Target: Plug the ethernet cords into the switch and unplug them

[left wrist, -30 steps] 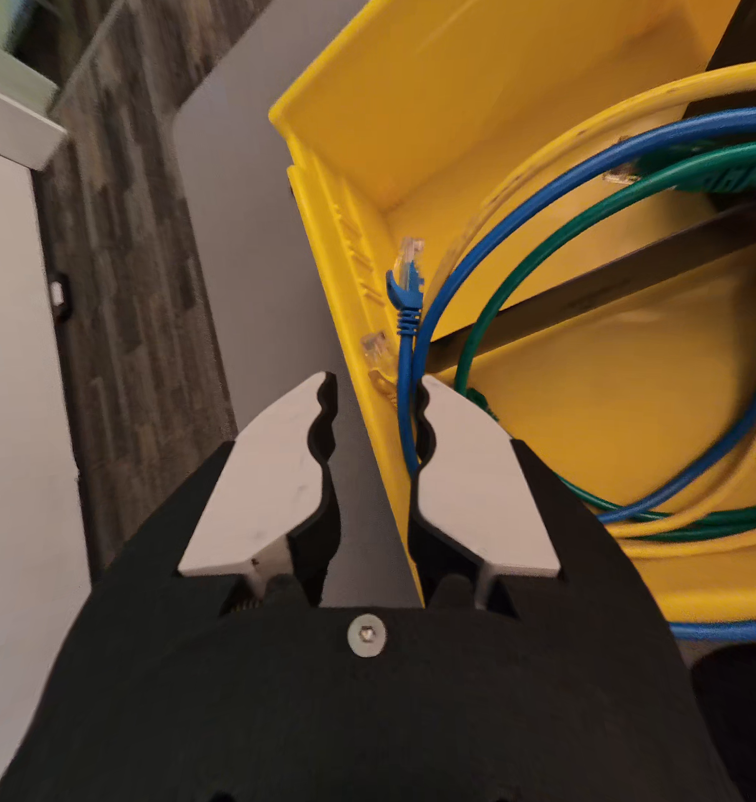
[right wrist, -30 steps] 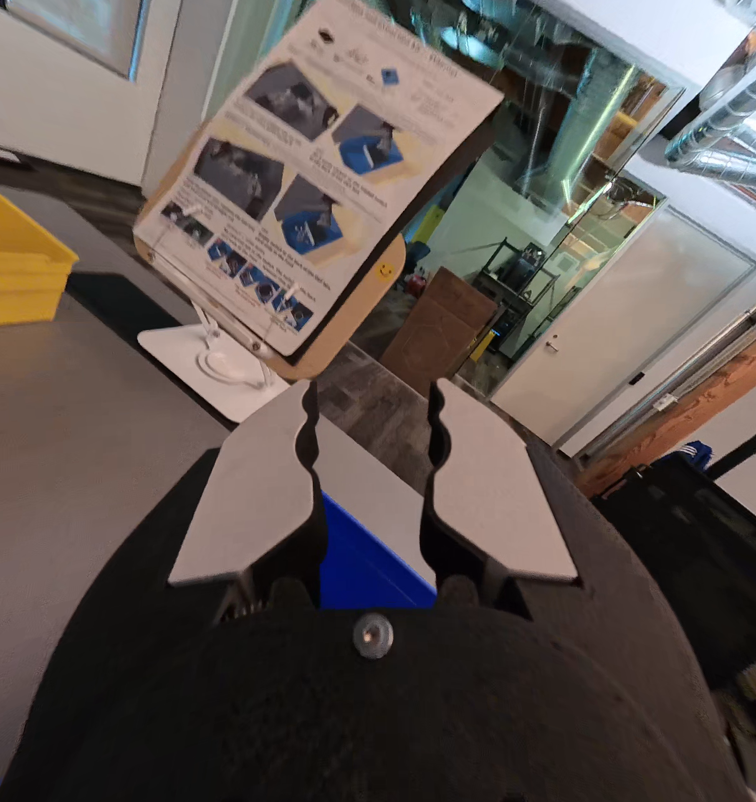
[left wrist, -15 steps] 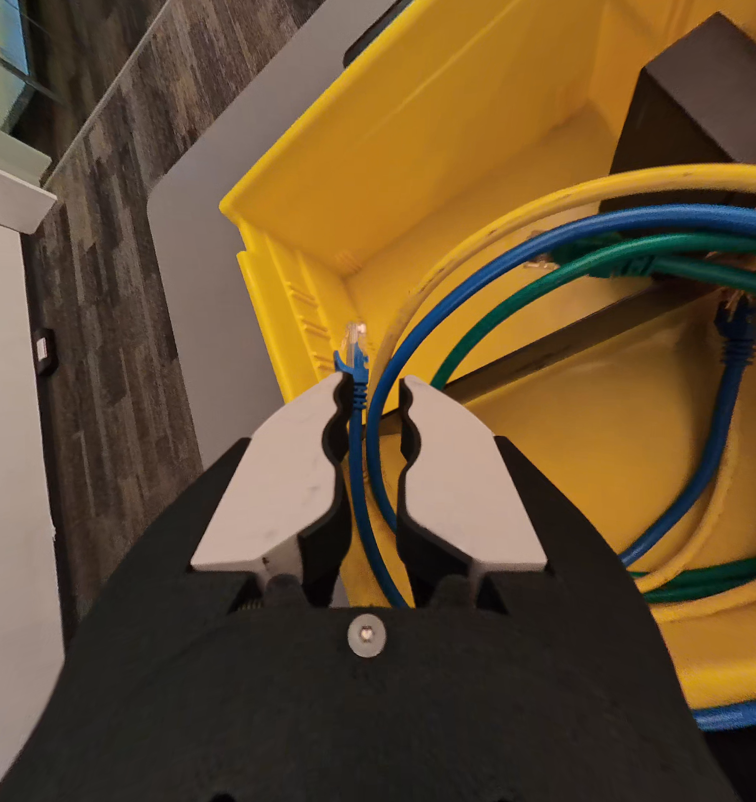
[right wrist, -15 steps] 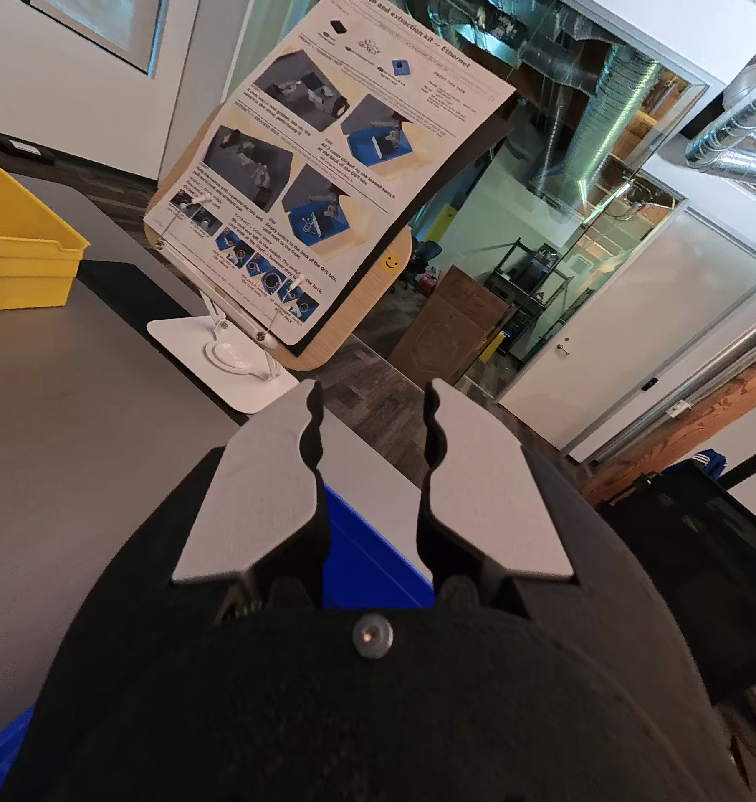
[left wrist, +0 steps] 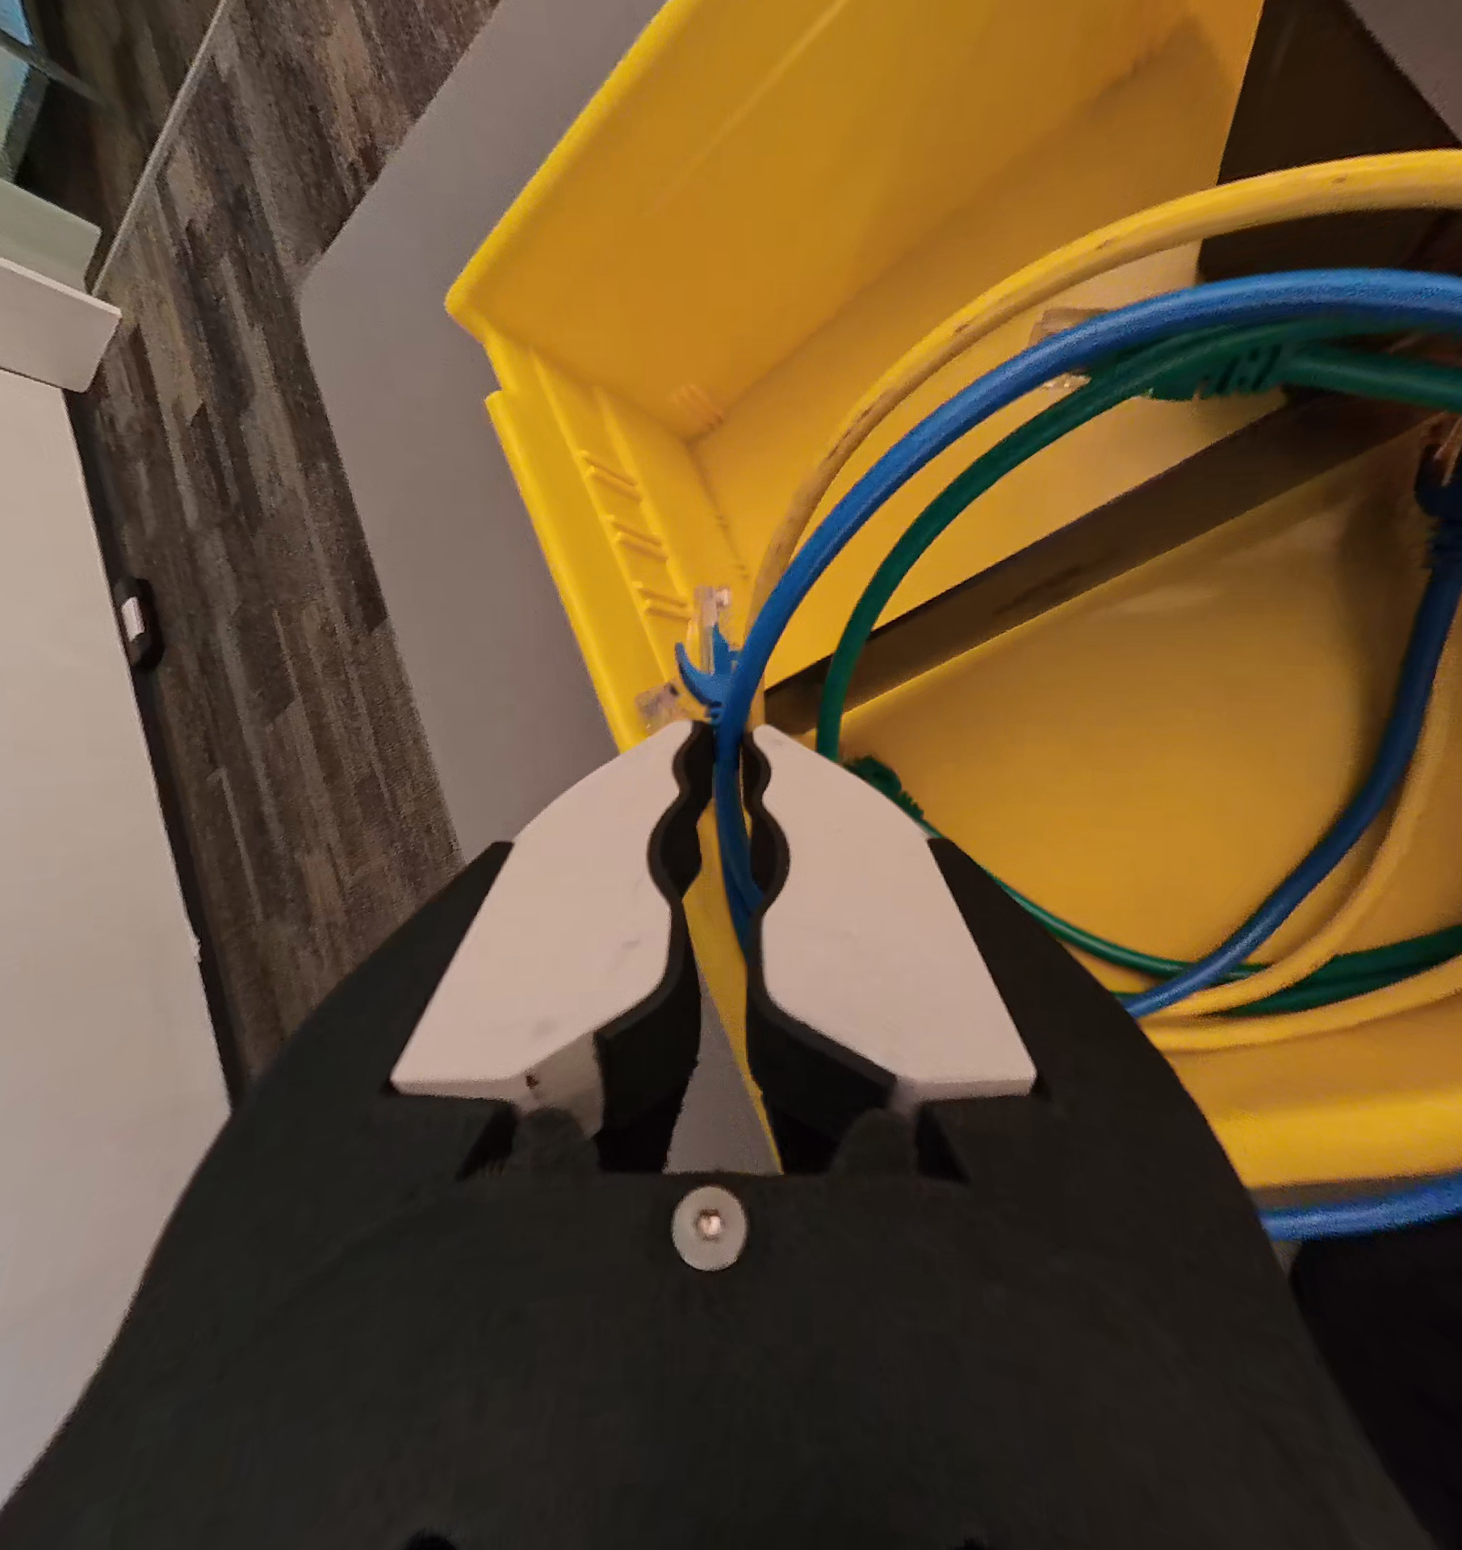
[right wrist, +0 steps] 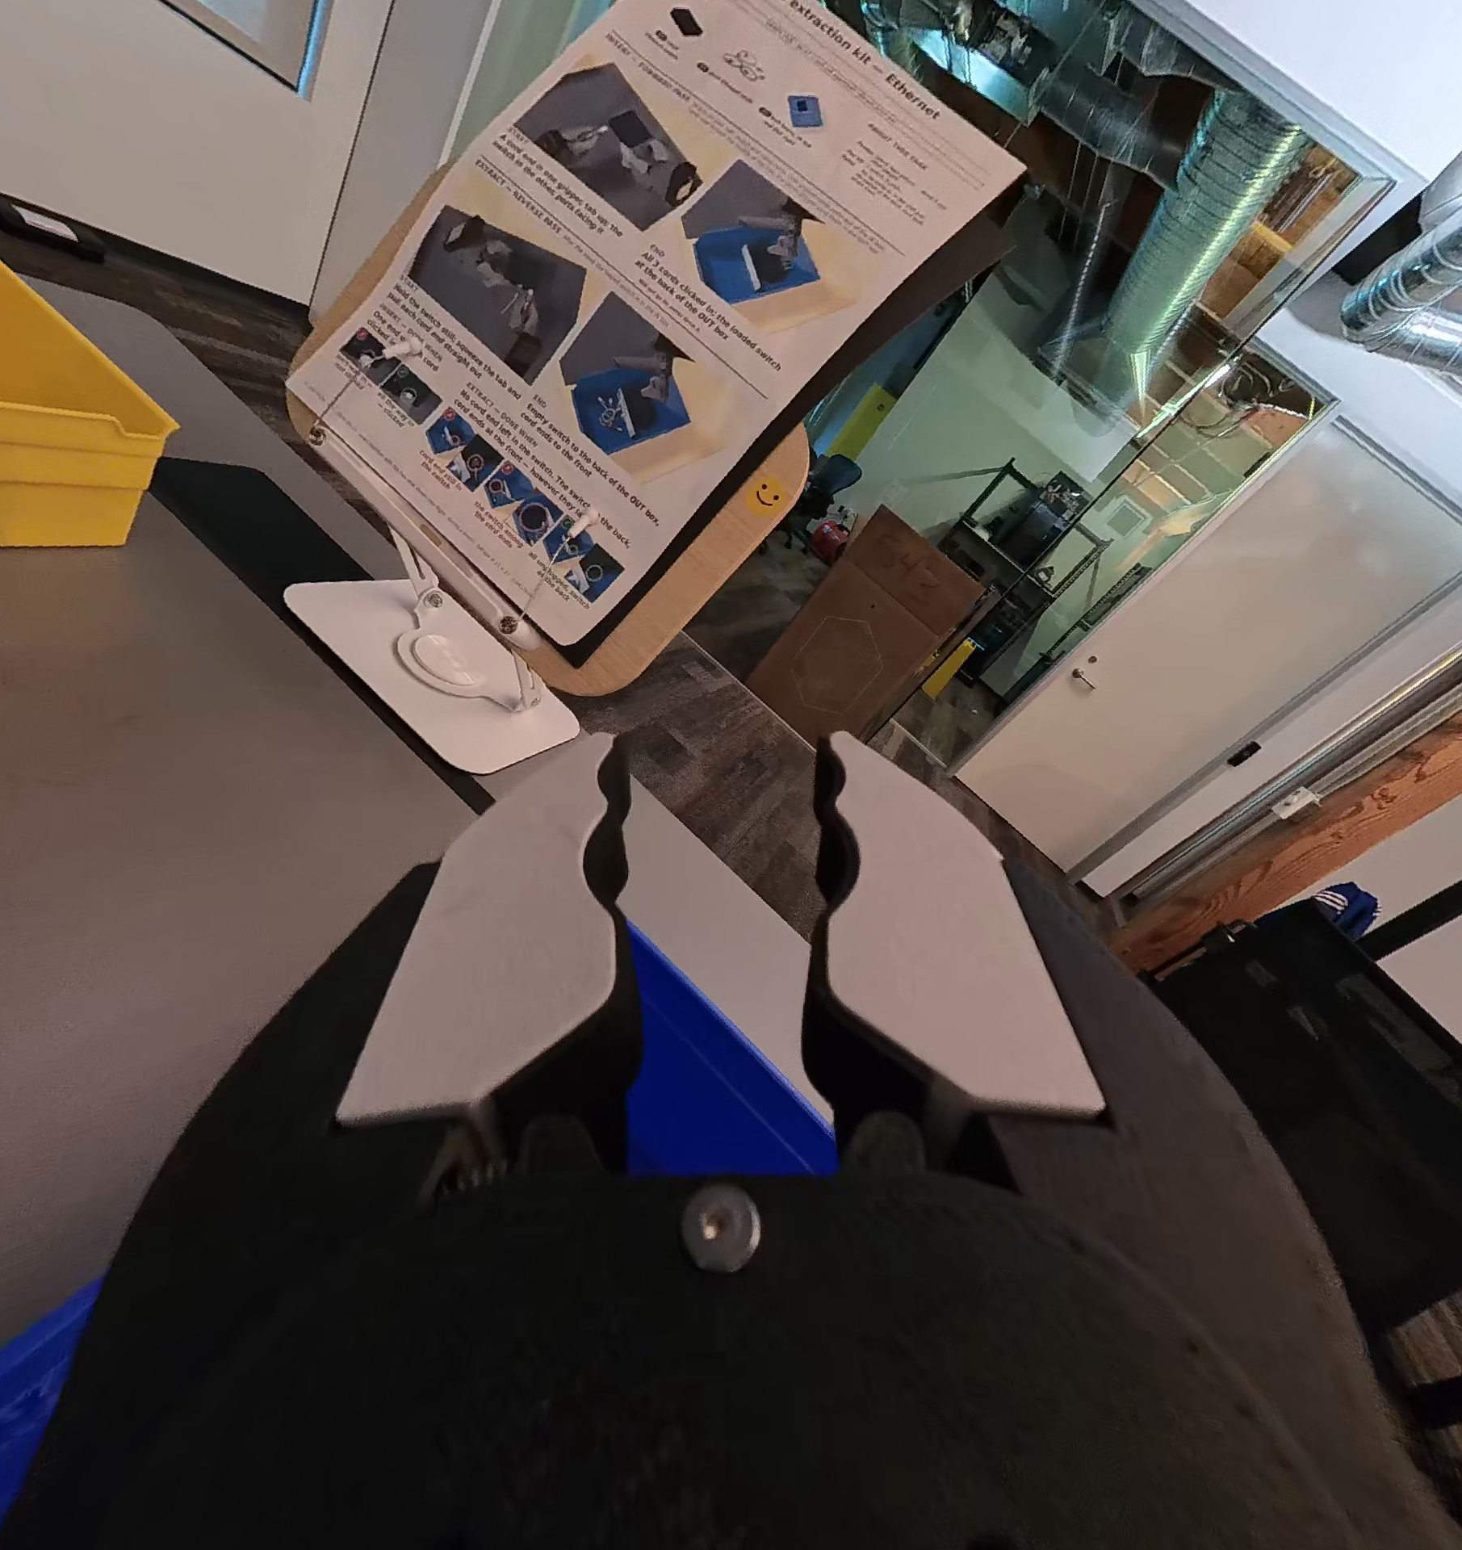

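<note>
Blue ethernet cord (left wrist: 803, 604) runs between the fingers of the left gripper (left wrist: 723, 738), which are pinched nearly together on it just behind its clear plug (left wrist: 708, 625), at the near left corner of the yellow bin (left wrist: 710, 277). Green cord (left wrist: 903, 587) and yellow cord (left wrist: 1004, 277) loop inside the bin beside it. The right gripper (right wrist: 715, 755) gapes wide with nothing between its fingers, above the grey table (right wrist: 123, 755), a blue bin (right wrist: 710, 1082) below it.
</note>
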Tool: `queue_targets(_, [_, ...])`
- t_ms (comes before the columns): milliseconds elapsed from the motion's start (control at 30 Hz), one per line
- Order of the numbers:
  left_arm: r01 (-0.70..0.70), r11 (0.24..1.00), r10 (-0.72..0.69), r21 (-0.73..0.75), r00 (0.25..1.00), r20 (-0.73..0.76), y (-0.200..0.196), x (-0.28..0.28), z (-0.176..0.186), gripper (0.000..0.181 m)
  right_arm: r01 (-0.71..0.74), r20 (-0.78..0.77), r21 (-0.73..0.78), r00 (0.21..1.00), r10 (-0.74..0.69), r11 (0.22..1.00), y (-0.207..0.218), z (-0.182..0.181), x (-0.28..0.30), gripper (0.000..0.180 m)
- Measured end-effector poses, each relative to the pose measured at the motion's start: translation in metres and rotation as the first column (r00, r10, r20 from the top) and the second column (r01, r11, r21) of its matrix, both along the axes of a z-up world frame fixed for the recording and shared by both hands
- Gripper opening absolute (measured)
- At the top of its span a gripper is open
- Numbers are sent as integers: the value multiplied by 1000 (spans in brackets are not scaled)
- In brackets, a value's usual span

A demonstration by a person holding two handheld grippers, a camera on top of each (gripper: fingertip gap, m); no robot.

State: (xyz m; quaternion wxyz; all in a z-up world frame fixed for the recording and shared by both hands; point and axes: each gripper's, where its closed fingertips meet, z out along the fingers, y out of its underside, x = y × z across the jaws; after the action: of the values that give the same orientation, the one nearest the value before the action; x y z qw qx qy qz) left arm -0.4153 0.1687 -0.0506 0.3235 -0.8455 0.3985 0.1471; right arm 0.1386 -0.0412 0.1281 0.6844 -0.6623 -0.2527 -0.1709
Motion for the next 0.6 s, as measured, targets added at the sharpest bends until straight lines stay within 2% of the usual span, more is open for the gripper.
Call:
queue_targets(167, [-4, 998, 5, 67, 1000, -14, -12, -3, 29, 5, 1, 15, -1, 1000, -1, 1000, -1, 0, -1, 43])
queue_targets(300, [-21, 978, 24, 208, 1000, -10, -21, -2, 70, 5, 13, 36, 7, 999, -13, 1000, -4, 3, -1, 43])
queue_targets(467, [-71, 892, 23, 446, 994, 111, -42, 9, 143, 7, 2, 38, 23, 999, -3, 1000, -7, 7, -3, 42])
queue_targets(600, [-108, 831, 7, 546, 983, 184, -65, 14, 181, 6, 3, 35, 22, 999, -4, 1000, -7, 7, -2, 42])
